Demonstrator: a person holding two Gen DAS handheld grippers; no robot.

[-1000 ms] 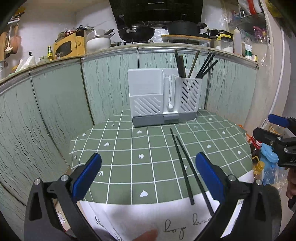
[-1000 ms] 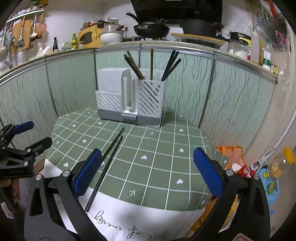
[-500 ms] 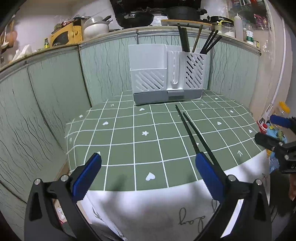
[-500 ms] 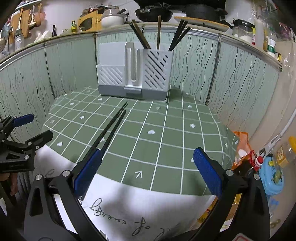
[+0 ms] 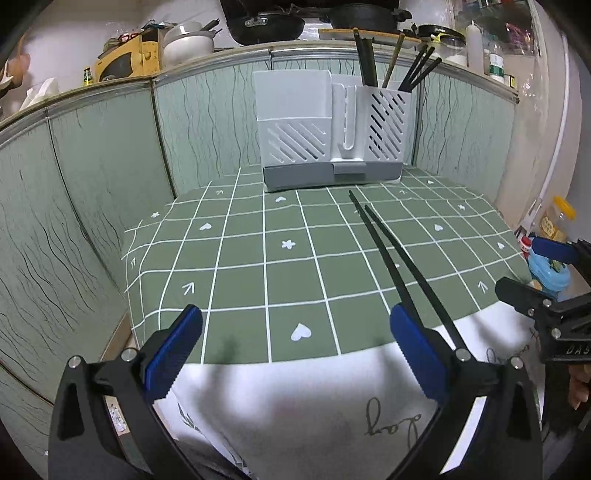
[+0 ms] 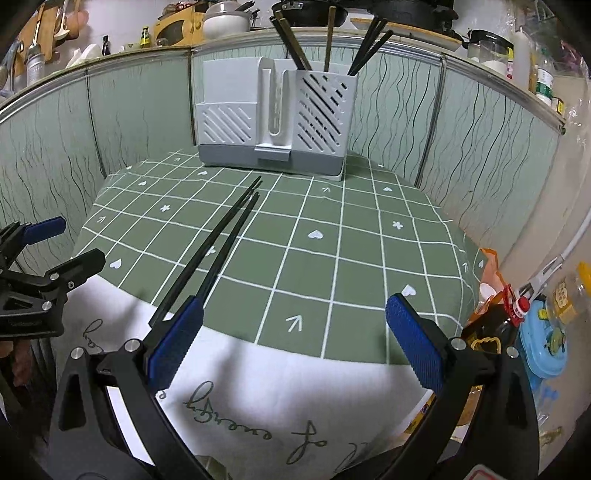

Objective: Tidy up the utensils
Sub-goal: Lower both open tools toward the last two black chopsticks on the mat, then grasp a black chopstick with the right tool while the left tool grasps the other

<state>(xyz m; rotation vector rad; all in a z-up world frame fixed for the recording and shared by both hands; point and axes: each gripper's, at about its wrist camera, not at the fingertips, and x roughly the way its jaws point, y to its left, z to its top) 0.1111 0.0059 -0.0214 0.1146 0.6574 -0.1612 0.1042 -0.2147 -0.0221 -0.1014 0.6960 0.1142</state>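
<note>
Two black chopsticks (image 5: 391, 258) (image 6: 218, 243) lie side by side on the green checked tablecloth (image 5: 258, 266), tips toward a white slotted utensil holder (image 5: 332, 125) (image 6: 277, 114) at the table's back. Its right compartment holds several dark chopsticks (image 6: 295, 48). My left gripper (image 5: 295, 354) stands open above the table's near edge, its right finger over the chopsticks' near ends. My right gripper (image 6: 291, 339) is open too, with its left finger beside those ends. Nothing is held.
Green panelled walls (image 5: 92, 166) close the table in at the back and left. A counter above carries pans (image 5: 266, 26) and bottles. A blue plastic toy (image 6: 543, 343) and bottles sit low past the table's right edge. White printed cloth (image 6: 258, 398) hangs at the front.
Both grippers have moved forward and lower toward the table, so the holder and chopsticks look larger. Their jaws stay wide apart. The chopsticks have not moved.
</note>
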